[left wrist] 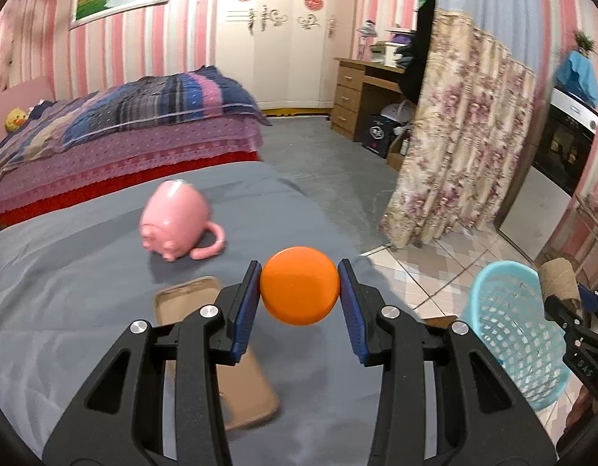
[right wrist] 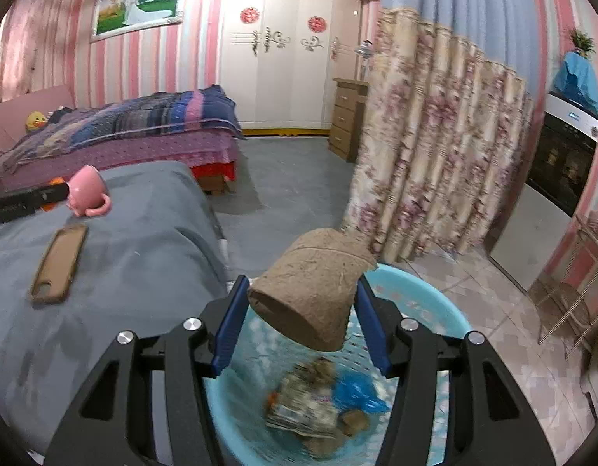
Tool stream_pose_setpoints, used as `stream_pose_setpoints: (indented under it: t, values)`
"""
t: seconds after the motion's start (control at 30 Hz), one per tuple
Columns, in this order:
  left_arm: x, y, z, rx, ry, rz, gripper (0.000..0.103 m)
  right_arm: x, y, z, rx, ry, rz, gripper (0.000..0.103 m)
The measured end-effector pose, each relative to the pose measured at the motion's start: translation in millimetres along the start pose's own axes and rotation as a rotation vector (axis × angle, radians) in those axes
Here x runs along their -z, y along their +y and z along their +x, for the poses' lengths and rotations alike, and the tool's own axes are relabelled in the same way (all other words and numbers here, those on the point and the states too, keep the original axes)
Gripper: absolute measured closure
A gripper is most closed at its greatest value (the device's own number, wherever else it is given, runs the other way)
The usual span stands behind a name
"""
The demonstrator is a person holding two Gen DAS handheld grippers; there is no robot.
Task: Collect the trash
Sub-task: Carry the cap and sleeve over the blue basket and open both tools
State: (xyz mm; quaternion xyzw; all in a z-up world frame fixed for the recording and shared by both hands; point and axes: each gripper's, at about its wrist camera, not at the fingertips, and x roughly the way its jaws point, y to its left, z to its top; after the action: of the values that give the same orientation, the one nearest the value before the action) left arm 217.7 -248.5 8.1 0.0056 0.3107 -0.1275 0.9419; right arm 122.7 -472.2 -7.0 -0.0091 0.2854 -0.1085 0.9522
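While you carry both pieces of trash toward the blue basket (right wrist: 415, 303), each hand-held gripper has its load pinched across the middle, which keeps the pieces from slipping out on the way. Your left hand-held gripper (left wrist: 300, 291) is clamped on an orange ball (left wrist: 300, 291), a blue pad touching each side of it, and the ball hangs above the grey bed cover (left wrist: 85, 291) near its edge, with the basket well off to the right on the tiled floor. Your right hand-held gripper (right wrist: 302, 303) is clamped on a brown cardboard tube (right wrist: 310, 287), held tilted with one open end facing down and toward you; it sits directly over the basket's mouth, where paper scraps and a blue wrapper (right wrist: 357, 392) already lie.

Both tools point forward and slope downward, so the cameras look past the pads onto the drop zone. That pose suits a release: the tube seems ready to fall straight in, whereas the ball likely needs carrying further right first.

A pink mug (left wrist: 174, 221) lies on its side on the cover, and a tan phone case (left wrist: 205, 334) lies flat beside it; judging by the task, neither looks like trash.
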Motion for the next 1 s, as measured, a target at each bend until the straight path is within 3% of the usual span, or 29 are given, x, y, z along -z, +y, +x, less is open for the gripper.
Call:
stream_pose_setpoints:
  t: [0.4, 0.57, 0.73, 0.93, 0.97, 1.0]
  values:
    - [24.7, -83.8, 12.0, 0.130, 0.028, 0.102, 0.064, 26.1, -73.7, -20.1, 0.139, -0.022, 0.107, 0.049]
    - [38.1, -120.4, 24.9, 0.216, 0.057, 0.113, 0.064, 40.9, -93.0, -15.1, 0.153, -0.008, 0.166, 0.049]
    - [50.0, -160.3, 20.9, 0.293, 0.012, 0.169, 0.064, 60.1, -108.9, -15.3, 0.158, 0.013, 0.218, 0.049]
    - [59.4, -195.4, 24.6, 0.352, 0.020, 0.218, 0.064, 65.4, -125.4, -21.0, 0.181, 0.011, 0.231, 0.049]
    - [59.6, -198.9, 24.1, 0.353, 0.018, 0.225, 0.062, 65.4, -126.0, -21.1, 0.183, 0.010, 0.232, 0.049]
    - [58.7, -200.7, 23.4, 0.346, 0.013, 0.231, 0.047, 64.4, -128.0, -22.3, 0.188, 0.008, 0.233, 0.049]
